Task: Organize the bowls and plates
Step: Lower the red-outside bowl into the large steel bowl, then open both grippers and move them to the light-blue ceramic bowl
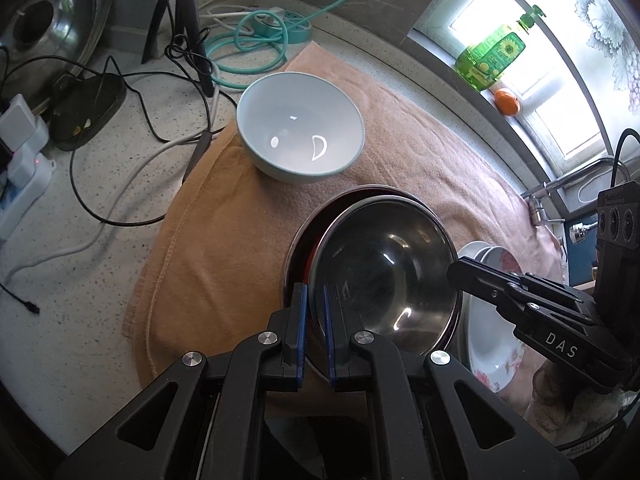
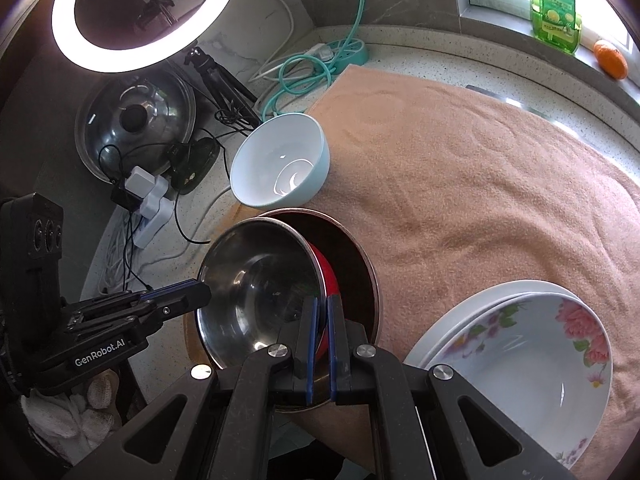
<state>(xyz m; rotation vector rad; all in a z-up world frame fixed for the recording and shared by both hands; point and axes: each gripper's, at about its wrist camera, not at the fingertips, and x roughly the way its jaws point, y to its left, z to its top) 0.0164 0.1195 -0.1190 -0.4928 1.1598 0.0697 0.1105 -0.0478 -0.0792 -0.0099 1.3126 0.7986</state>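
Observation:
A steel bowl [image 1: 384,272] sits tilted inside a red bowl [image 2: 328,276], itself in a larger dark steel-rimmed bowl [image 2: 360,264], on a peach towel [image 1: 224,248]. My left gripper [image 1: 315,300] is shut on the steel bowl's near rim. My right gripper [image 2: 322,312] is shut on the opposite rim of the same bowl [image 2: 256,292]; it shows in the left wrist view [image 1: 460,272]. A pale blue bowl [image 1: 300,126] stands empty farther back, also in the right wrist view [image 2: 280,160]. A floral bowl [image 2: 520,364] rests on stacked white plates [image 2: 460,320] at the right.
Cables, a teal power strip [image 1: 280,26], a tripod [image 1: 188,20], chargers [image 1: 20,136] and a pot lid [image 2: 132,120] crowd the counter's left. A ring light [image 2: 144,12] hangs above. A green bottle [image 1: 496,52] and an orange [image 1: 506,101] sit on the windowsill. A faucet [image 1: 552,196] is at right.

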